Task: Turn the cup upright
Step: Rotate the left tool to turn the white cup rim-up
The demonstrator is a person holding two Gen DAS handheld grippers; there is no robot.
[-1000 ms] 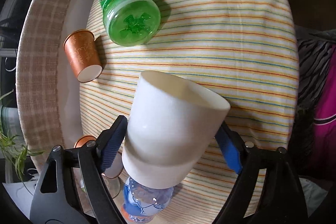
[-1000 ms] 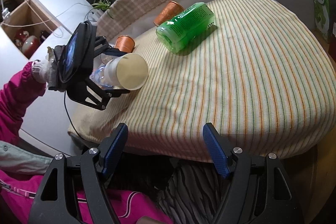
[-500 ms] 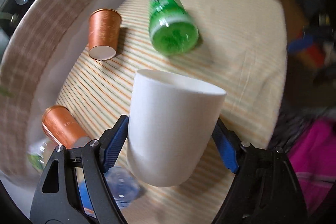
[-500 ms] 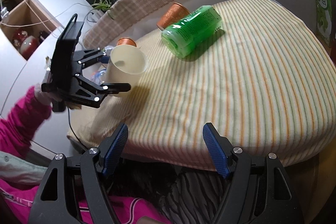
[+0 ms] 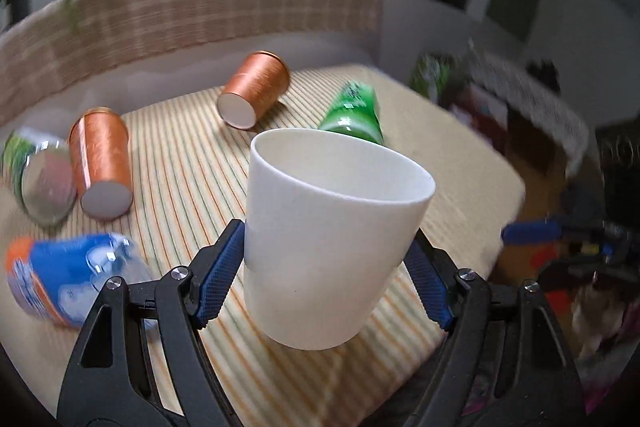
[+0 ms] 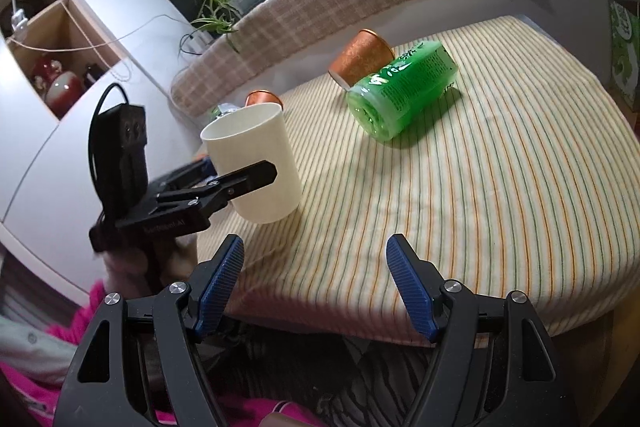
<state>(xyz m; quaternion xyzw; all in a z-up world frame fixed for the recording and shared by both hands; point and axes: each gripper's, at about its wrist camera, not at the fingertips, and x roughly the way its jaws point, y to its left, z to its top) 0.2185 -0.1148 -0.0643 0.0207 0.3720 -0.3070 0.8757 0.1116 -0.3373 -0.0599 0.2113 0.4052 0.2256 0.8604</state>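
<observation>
Left wrist view shows the left hand-held gripper (image 5: 324, 275) clenched on the white cup (image 5: 332, 239), its blue pads pressed against the lower wall on both sides. The cup's mouth faces up, tilted only a little, and its base looks to be just above the striped tabletop (image 5: 192, 163) near the front edge (the right wrist view suggests a thin gap or light contact; it is hard to tell which). The flip itself appears essentially done, so the step in hand is the set-down. The next move would call for levelling the cup, lowering it until the base sits flat on the cloth, and only then easing the grip, since a soft cloth near an edge could let a tilted cup topple.

The right hand-held gripper (image 6: 316, 283) is released, jaws wide apart and holding nothing, hovering off the front edge of the tabletop.

The cup looks empty inside. Two copper cups (image 5: 102, 163) (image 5: 256, 89) lie on their sides, contents not visible. A green bottle (image 6: 404, 93), a blue-labelled bottle (image 5: 68, 275) and a clear bottle (image 5: 44, 179) also lie on their sides.
</observation>
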